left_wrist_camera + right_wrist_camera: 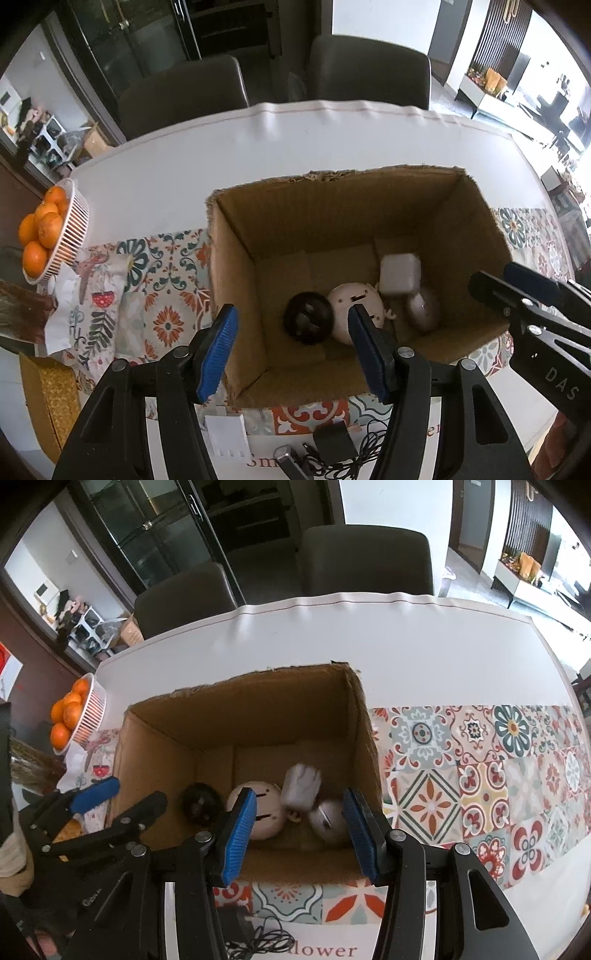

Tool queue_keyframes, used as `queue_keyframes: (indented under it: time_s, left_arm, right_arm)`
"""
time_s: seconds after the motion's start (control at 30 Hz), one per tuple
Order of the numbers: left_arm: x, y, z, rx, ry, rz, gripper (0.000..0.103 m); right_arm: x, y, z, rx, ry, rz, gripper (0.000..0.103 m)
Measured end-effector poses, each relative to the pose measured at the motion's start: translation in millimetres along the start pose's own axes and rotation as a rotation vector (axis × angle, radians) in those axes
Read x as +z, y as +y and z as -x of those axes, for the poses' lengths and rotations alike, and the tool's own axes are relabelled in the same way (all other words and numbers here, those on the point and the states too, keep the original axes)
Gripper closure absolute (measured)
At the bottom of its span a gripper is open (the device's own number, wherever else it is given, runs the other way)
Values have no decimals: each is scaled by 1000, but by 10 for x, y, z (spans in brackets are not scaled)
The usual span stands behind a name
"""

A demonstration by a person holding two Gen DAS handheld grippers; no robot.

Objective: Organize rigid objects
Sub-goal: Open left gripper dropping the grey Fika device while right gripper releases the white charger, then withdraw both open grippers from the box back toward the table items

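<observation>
An open cardboard box [332,177] [258,675] stands on a patterned table runner [480,768]. On its floor lie a black round object [308,323] [201,803], a beige round object [351,299] [269,812], a white cube-like block [400,273] [301,786] and a pale oval object [424,308] [328,819]. The block looks blurred in the right wrist view. My left gripper [291,314] [135,790] hovers open over the box's near left part, empty. My right gripper [300,795] [495,277] hovers over the near right part, jaws apart, holding nothing.
A white basket of oranges [55,229] [79,716] sits at the table's left edge. In front of the box lie a black adapter with a tangled cable [332,439] and a small white part [225,435]. Two dark chairs [184,92] stand behind the table.
</observation>
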State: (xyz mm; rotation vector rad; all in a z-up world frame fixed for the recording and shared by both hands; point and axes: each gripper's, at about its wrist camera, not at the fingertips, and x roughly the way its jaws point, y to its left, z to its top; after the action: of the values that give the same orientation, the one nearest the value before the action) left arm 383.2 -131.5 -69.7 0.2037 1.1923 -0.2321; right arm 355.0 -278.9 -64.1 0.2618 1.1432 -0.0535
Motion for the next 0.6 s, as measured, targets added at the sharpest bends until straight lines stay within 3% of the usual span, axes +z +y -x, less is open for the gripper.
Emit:
queue_keyframes:
  time_s: [0.3,0.6]
  left_arm:
    - [-183,85,273,29,-68,26,34]
    - [-459,236,501,25,-111,45,33]
  right_arm:
    - [-141,35,184,17,-49,2,53]
    - [-327,222,363,34,-100,39,53]
